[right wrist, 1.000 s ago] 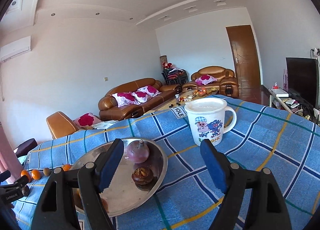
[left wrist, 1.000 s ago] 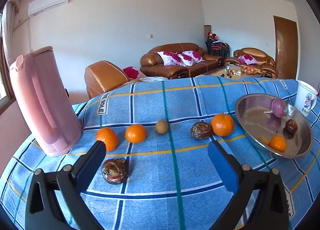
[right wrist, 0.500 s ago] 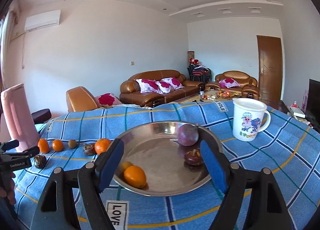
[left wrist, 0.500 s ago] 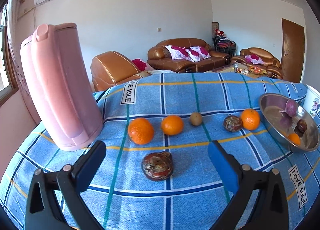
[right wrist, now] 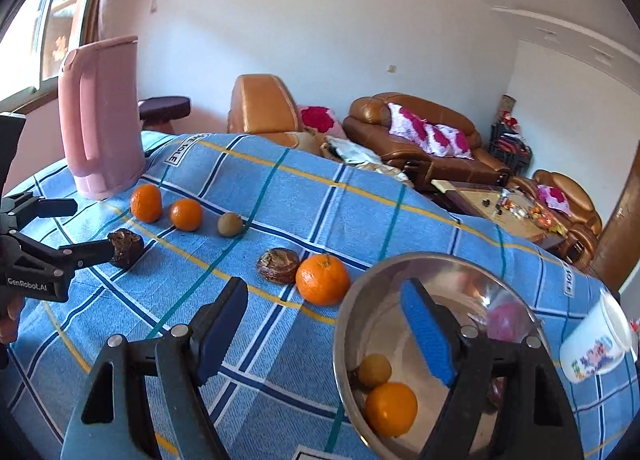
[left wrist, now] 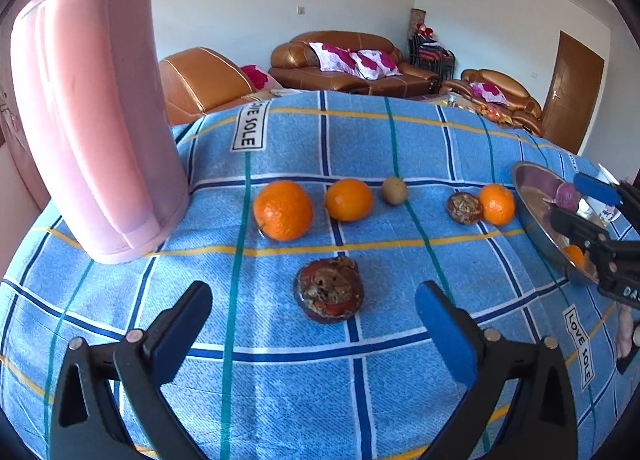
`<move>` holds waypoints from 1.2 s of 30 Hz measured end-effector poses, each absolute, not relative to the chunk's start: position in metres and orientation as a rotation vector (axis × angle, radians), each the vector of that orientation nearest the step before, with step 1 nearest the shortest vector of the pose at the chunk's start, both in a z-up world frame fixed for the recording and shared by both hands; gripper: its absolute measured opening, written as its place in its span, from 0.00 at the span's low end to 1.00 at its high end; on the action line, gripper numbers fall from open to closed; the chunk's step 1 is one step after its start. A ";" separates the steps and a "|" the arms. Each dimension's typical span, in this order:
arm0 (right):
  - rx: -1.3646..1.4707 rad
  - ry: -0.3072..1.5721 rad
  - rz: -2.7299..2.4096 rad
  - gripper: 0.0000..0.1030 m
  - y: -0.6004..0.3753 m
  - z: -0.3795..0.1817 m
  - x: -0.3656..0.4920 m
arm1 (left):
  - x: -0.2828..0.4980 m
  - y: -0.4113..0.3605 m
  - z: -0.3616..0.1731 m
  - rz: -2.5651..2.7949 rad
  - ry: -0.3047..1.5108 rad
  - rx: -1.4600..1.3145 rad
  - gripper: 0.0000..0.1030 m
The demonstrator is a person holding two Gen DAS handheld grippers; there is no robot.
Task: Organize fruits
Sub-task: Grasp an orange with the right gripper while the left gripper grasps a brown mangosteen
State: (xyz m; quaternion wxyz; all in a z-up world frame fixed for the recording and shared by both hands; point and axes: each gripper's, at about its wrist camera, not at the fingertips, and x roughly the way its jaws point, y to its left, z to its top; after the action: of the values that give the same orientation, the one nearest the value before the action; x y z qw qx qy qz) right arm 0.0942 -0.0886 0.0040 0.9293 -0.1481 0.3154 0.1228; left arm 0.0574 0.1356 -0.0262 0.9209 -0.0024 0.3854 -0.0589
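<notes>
Blue checked cloth covers the table (left wrist: 400, 400), and everything below is placed from the steel bowl (right wrist: 360, 300) at its right end. Farthest from the bowl, at the opposite end, stands a tall pink jug (left wrist: 96, 131). The left hand-held gripper (left wrist: 314, 324) hovers low on that far side with its jaws spread wide and nothing between the pads; a dark wrinkled fruit (left wrist: 329, 288) lies on the cloth just ahead of the gap. The right hand-held gripper (right wrist: 324, 324) hangs over the bowl's near rim, also wide open and empty (one pad is above the bowl, the other above the cloth). Running away from the bowl towards the jug is a row of fruit: an orange (right wrist: 322, 279) just beside the rim, a second dark wrinkled fruit (right wrist: 278, 260) touching it, then a small brown fruit (right wrist: 230, 224) and two more oranges (right wrist: 185, 214) (right wrist: 146, 203). Inside the bowl sit an orange (right wrist: 390, 408), a small brownish fruit (right wrist: 374, 370) and a purple fruit (left wrist: 568, 193), possibly a passion fruit, its outline blurred. Beyond the bowl stands a white printed mug (right wrist: 596, 344).
</notes>
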 end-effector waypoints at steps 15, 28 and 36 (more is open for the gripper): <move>-0.733 0.913 0.322 0.54 -0.058 -0.042 0.176 | 0.066 0.147 -0.033 -0.106 0.836 -0.019 1.00; -0.734 0.974 0.349 0.47 -0.058 -0.029 0.173 | 0.086 0.133 -0.048 -0.082 0.883 0.033 1.00; -0.242 0.829 0.422 0.47 -0.049 0.018 0.107 | 0.095 0.134 -0.055 -0.086 0.925 0.016 0.77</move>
State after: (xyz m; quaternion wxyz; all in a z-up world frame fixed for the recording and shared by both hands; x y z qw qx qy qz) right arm 0.1069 -0.0492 0.0182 0.8868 -0.1164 0.3987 0.2029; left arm 0.0952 0.1341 -0.0553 0.8940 0.0076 0.4461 -0.0413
